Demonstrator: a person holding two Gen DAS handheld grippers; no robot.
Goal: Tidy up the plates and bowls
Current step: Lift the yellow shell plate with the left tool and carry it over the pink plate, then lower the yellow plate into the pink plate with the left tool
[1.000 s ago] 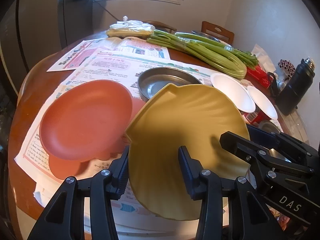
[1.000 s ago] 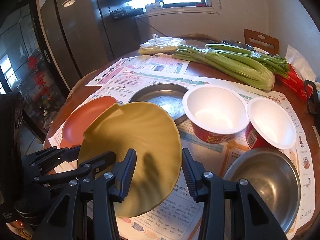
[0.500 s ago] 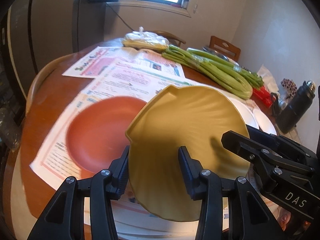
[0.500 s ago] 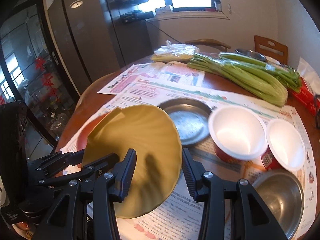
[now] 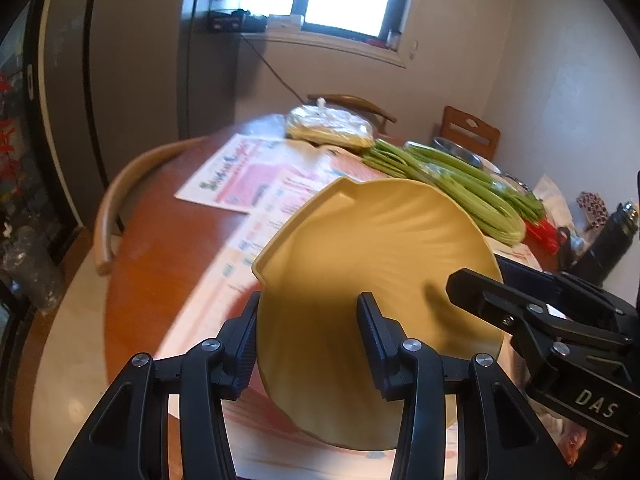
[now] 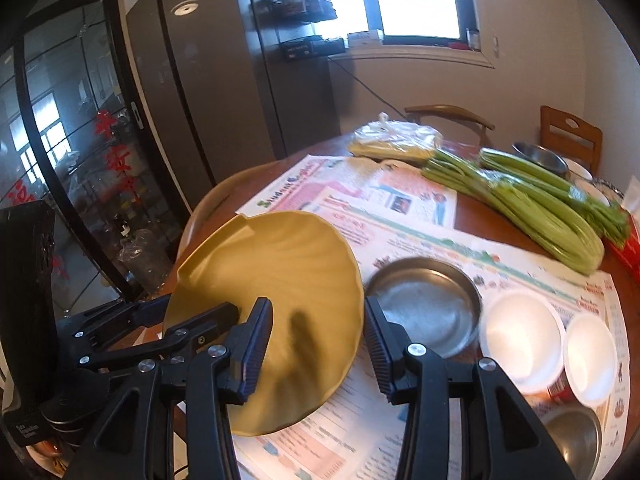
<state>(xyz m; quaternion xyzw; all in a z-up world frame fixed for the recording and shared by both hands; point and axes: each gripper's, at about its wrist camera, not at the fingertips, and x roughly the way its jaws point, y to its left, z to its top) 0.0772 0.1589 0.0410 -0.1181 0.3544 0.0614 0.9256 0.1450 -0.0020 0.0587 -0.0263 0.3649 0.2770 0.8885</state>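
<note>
A yellow shell-shaped plate (image 5: 372, 288) is held tilted above the table between both grippers; it also shows in the right wrist view (image 6: 276, 300). My left gripper (image 5: 306, 344) has its jaws around the plate's near edge. My right gripper (image 6: 316, 344) has its jaws around the plate's other side, and its fingers (image 5: 500, 304) show at the right of the left wrist view. A steel plate (image 6: 424, 304), two white bowls (image 6: 524, 332) (image 6: 592, 352) and a steel bowl (image 6: 572, 448) sit on the newspaper. The red plates are hidden.
Newspapers (image 6: 400, 208) cover the round wooden table (image 5: 168, 220). Celery bunches (image 6: 532, 204) and a bagged food packet (image 6: 394, 140) lie at the back. A dark flask (image 5: 608, 240) stands at the right. Chairs stand around the table; a fridge is at the left.
Both grippers have lifted the yellow plate higher and tilted up. The red plates have dropped out of the left wrist view.
</note>
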